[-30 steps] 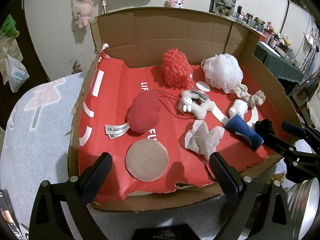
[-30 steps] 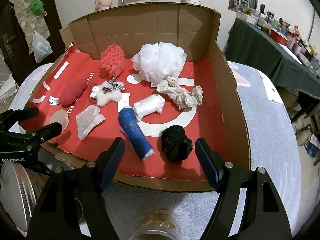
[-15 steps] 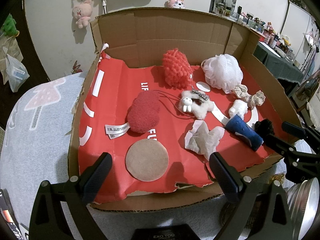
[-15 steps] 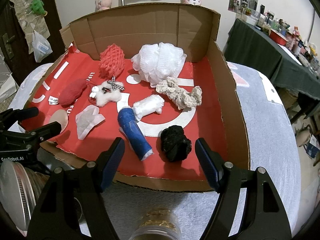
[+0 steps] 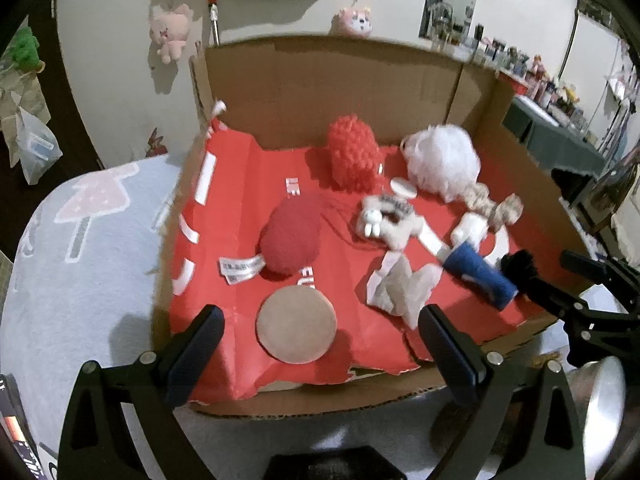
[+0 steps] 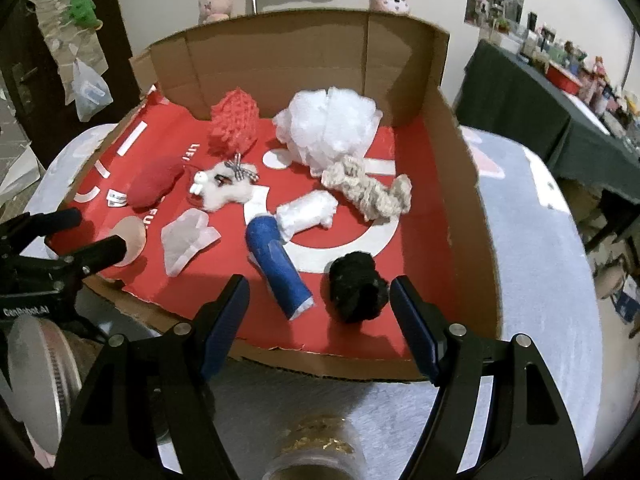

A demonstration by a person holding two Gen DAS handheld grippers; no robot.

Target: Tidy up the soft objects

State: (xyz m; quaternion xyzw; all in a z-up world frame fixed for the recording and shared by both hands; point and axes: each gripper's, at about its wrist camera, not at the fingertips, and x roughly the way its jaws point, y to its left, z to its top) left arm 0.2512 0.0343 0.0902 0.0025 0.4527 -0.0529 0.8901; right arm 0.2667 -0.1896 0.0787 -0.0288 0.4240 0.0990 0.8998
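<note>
Soft objects lie scattered on the red liner of an open cardboard box [image 6: 464,184]: a black pom-pom [image 6: 358,292] at the near right, a blue roll [image 6: 278,266] just left of it, a white mesh puff [image 6: 328,126] and a red knit piece [image 6: 234,122] toward the far wall, a tan round pad [image 5: 296,324] at the near left. The left gripper [image 5: 320,348] and the right gripper [image 6: 320,316] both hover at the near edge, fingers spread wide, holding nothing.
</note>
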